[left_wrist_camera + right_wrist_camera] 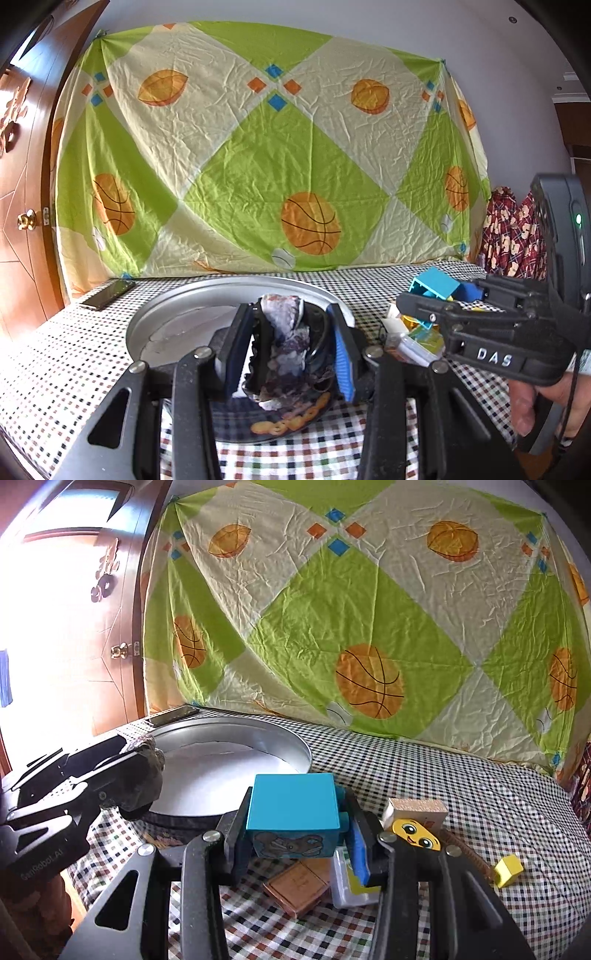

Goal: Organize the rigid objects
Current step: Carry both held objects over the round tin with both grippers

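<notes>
My left gripper [291,343] is shut on a crumpled dark patterned cloth [286,350], held over the near rim of the round metal tray [162,317]. It also shows in the right wrist view [144,771], at the tray's left edge. My right gripper [295,834] is shut on a teal toy block [293,812] with a picture on its front, lifted above a pile of small objects. In the left wrist view the right gripper [417,299] holds that block [434,282] to the right of the tray.
Under the right gripper lie a brown flat piece [301,886], a clear plastic case [349,890], a wooden block [415,810] with a yellow face piece [415,834] and a yellow cube [508,869]. A phone [107,293] lies at the table's far left. A sheet hangs behind.
</notes>
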The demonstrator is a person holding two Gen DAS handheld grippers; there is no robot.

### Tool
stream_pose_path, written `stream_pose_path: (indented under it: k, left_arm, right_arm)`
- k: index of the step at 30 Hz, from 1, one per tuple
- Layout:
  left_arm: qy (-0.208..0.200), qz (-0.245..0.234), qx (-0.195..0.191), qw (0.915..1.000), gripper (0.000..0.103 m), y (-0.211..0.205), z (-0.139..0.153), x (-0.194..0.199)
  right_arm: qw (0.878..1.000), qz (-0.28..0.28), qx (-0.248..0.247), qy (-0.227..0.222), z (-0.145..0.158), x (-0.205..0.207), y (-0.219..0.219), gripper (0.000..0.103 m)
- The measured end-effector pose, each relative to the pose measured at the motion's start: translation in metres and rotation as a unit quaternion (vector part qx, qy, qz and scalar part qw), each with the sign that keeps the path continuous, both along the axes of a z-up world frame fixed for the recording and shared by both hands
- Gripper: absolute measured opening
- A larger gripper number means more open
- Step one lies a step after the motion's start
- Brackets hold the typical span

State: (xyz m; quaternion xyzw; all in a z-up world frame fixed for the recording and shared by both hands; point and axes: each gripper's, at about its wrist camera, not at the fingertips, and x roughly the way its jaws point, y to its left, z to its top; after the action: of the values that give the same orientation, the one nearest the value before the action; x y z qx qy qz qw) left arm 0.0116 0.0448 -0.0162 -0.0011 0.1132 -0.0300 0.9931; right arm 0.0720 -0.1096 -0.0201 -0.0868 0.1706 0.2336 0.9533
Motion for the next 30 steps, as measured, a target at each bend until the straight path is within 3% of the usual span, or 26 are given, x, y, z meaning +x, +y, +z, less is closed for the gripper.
stream_pose_path:
  k: [15, 30]
  left_arm:
    - [0.025, 0.018, 0.008, 0.9995, 0.040, 0.036, 0.006, 0.037]
    - [0.100, 0.016, 0.004, 0.9948, 0.040, 0.063, 0.008, 0.095]
  right_arm:
    - [0.999, 0.044, -0.021, 0.013, 0.015, 0.044, 0.050, 0.045]
    - [0.995, 0.043, -0.020, 0.087, 0.015, 0.116, 0.084, 0.045]
